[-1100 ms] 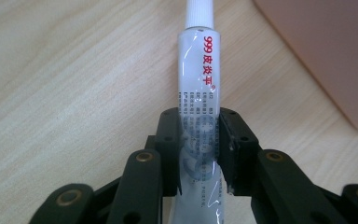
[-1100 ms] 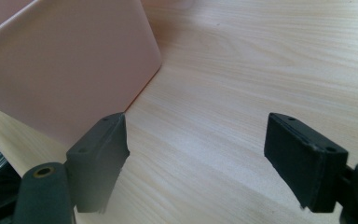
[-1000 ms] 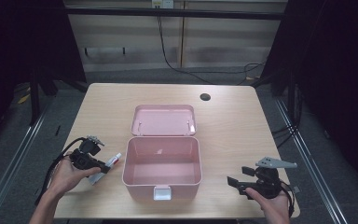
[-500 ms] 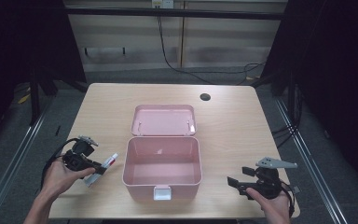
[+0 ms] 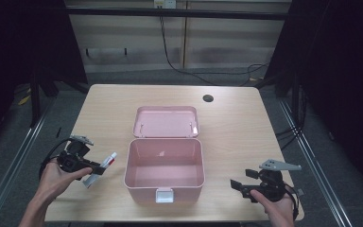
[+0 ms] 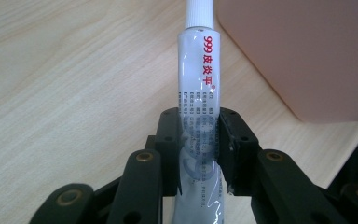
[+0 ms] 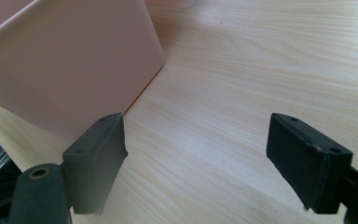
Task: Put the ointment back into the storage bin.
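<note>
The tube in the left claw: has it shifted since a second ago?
Yes. The tube, clamped in the left claw, has slid toward the table's near edge, away from the pink box, whose left wall it was nearly against.

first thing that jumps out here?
The open pink box at the middle of the wooden table, lid laid back and nothing to be seen inside. Next, the white tube with red lettering, clamped in the left gripper just left of the box, cap pointing toward it. The right gripper sits open near the table's front right corner, nothing between its jaws.
</note>
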